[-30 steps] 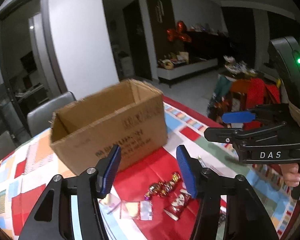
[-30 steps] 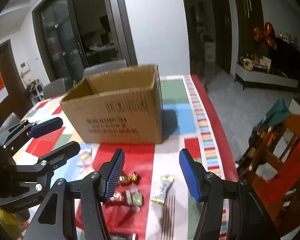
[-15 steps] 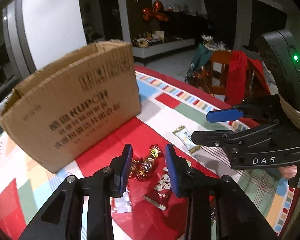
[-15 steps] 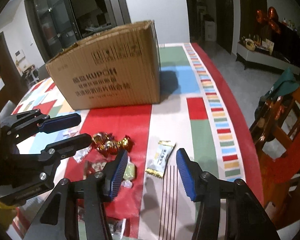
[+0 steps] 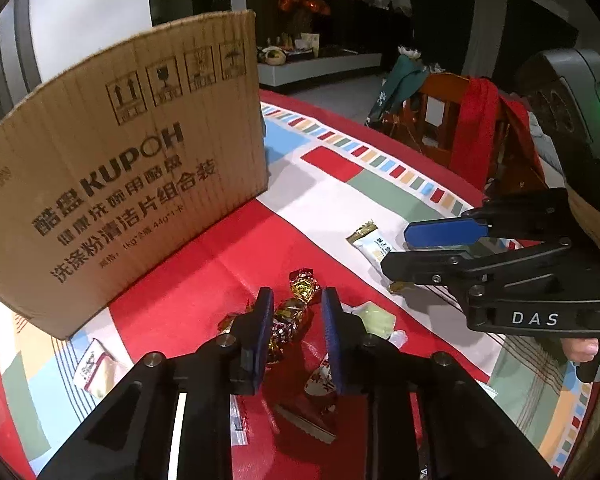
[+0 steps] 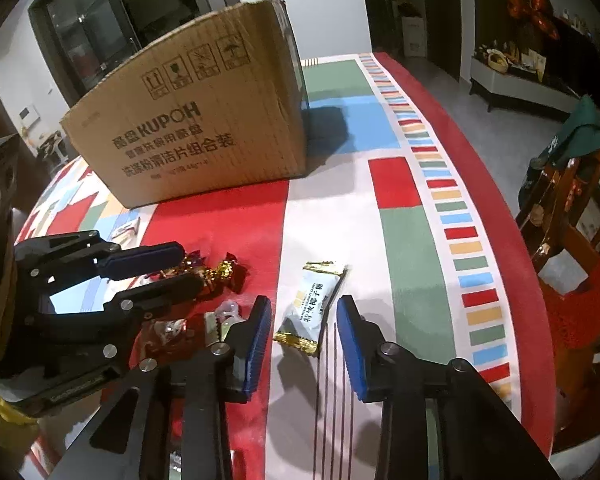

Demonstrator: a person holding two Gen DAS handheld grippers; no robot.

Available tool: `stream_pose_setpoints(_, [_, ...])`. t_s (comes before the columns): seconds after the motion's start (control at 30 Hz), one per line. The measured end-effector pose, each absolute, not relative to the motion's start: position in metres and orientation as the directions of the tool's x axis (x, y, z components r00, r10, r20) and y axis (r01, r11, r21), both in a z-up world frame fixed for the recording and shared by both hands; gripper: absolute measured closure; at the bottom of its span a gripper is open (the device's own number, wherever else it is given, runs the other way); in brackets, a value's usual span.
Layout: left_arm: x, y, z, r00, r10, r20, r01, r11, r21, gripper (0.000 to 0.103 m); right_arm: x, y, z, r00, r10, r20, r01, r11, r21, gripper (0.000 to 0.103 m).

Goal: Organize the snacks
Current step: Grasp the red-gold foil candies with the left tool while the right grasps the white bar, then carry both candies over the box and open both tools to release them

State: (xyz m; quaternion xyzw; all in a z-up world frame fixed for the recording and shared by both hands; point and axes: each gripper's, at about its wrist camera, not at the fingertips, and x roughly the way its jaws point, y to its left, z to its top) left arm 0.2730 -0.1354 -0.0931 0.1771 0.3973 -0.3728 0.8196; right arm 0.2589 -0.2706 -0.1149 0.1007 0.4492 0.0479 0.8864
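Cardboard fills the upper left of the left wrist view, where a printed box (image 5: 120,168) stands on the patterned tablecloth (image 5: 380,188) beyond the left gripper (image 5: 296,312). Its blue pads are closing around a gold-and-red foil candy (image 5: 290,314), which sits between them; whether they press it yet cannot be told. Just right of the gripper lies a pale green sweet (image 5: 374,322), and a red-and-white wrapper (image 5: 320,380) lies beneath its right finger. Farther right, the right gripper (image 5: 396,250) hangs over a white snack packet (image 5: 374,244).

From the right wrist view, the right gripper (image 6: 302,320) is closing with the white snack packet (image 6: 312,308) between its pads, a gap visible on both sides. To its left, the left gripper (image 6: 180,270) straddles the foil candy (image 6: 218,272). The box (image 6: 196,120) stands beyond both.
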Motion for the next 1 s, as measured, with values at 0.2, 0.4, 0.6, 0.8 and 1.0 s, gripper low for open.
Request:
stream_pose_setpoints(0.2, [0.28,-0.138,-0.1,0.388,-0.463,-0.797,0.744,0.667,-0.025,0.078,0.266,-0.27,-0.124,0.569,0.195,-0.799,0.005,0.971,0.241,0.073])
stream_pose_setpoints(0.4, [0.283,-0.144,-0.11,0.369,-0.442,-0.818,0.742,0.67,-0.027,0.078,0.274,-0.267,-0.124,0.573,0.18,-0.799,0.002,0.975,0.221,0.076])
stream_pose_setpoints(0.6, [0.287,-0.143,-0.112,0.365,-0.439,-0.821,0.716,0.696,-0.054,0.083,0.277,-0.264,-0.125,0.58,0.158,-0.799,-0.005,0.982,0.191,0.082])
stream_pose_setpoints(0.8, [0.288,-0.136,-0.103,0.382,-0.451,-0.807,0.688,0.722,-0.078,0.083,0.278,-0.263,-0.124,0.583,0.154,-0.798,-0.001,0.982,0.189,0.082])
stream_pose_setpoints(1.0, [0.282,-0.129,-0.086,0.413,-0.466,-0.783,0.67,0.738,-0.086,0.083,0.271,-0.261,-0.11,0.609,0.165,-0.776,-0.014,0.98,0.198,0.082])
